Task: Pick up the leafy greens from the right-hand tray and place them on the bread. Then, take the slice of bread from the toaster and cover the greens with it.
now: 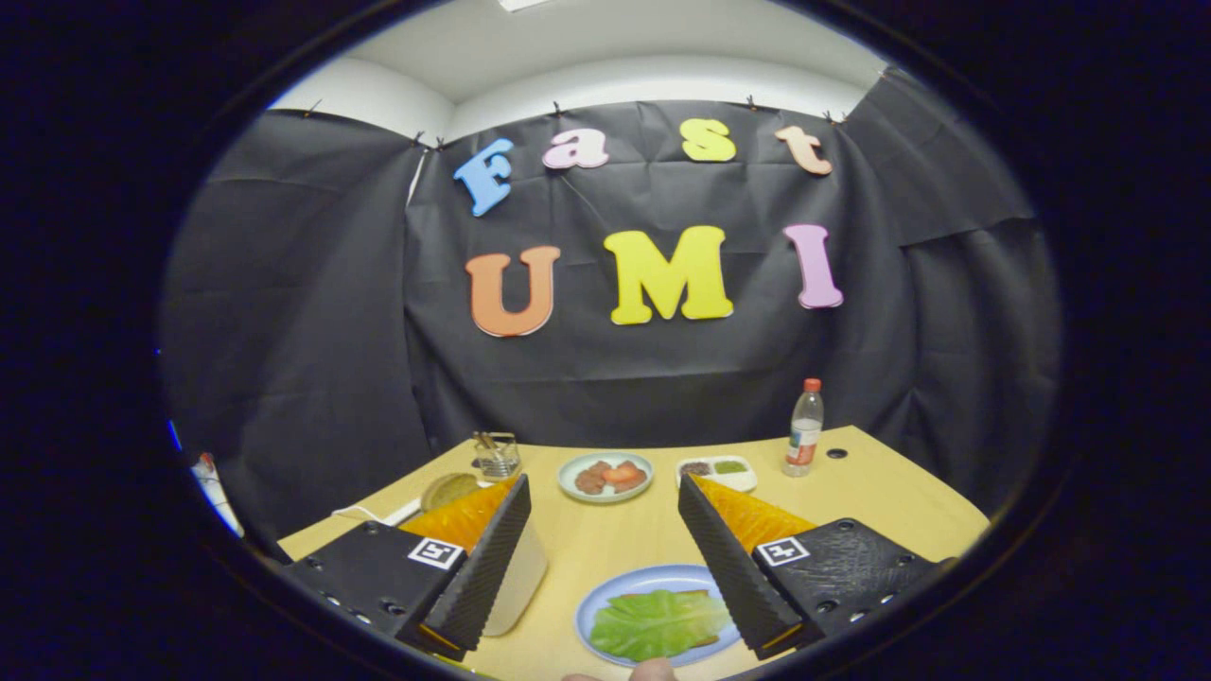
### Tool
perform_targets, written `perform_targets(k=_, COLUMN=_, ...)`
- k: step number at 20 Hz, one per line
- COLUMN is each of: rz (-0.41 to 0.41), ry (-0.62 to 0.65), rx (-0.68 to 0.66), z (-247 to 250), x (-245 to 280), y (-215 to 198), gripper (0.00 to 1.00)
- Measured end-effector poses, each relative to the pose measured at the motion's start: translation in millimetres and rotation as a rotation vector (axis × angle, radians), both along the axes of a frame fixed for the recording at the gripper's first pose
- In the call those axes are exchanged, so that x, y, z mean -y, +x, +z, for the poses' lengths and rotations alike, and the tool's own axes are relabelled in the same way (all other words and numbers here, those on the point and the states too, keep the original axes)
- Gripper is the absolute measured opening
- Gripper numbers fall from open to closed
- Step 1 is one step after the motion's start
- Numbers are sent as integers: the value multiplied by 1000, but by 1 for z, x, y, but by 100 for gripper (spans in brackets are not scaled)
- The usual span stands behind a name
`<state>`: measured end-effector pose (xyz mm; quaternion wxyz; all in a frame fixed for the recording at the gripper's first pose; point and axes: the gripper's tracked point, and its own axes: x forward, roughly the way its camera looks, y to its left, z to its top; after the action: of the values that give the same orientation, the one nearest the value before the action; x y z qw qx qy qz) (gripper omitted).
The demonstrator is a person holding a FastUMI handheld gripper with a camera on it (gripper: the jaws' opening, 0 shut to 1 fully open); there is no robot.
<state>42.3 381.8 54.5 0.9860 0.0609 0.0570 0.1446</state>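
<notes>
Green leaf (659, 622) on blue plate (605, 605), probably over bread; gripper (603, 558) fingers wide apart, empty.

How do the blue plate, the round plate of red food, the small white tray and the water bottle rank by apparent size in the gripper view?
1. Blue plate, nearest, between the open hand-held gripper fingers.
2. Round plate.
3. White tray and water bottle look similar; unranked.

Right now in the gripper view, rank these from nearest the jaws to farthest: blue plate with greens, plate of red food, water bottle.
The gripper is open, jaws spread and holding nothing.
1. Blue plate with greens: between the jaws.
2. Plate of red food: beyond them, mid-table.
3. Water bottle: farthest, near the table's far right edge by the wall.
</notes>
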Motion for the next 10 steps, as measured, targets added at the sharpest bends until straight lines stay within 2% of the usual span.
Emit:
perform_targets(k=3, rz=51, ry=6, rx=6, z=2, x=-54, y=-7, gripper=96)
perform_targets(k=7, rz=79, ry=-22, rx=-23, z=-18, x=-104, y=-6, gripper=96)
perform_targets(k=10, rz=53, ry=-33, rx=-63, z=-35, x=-120, y=4, gripper=96)
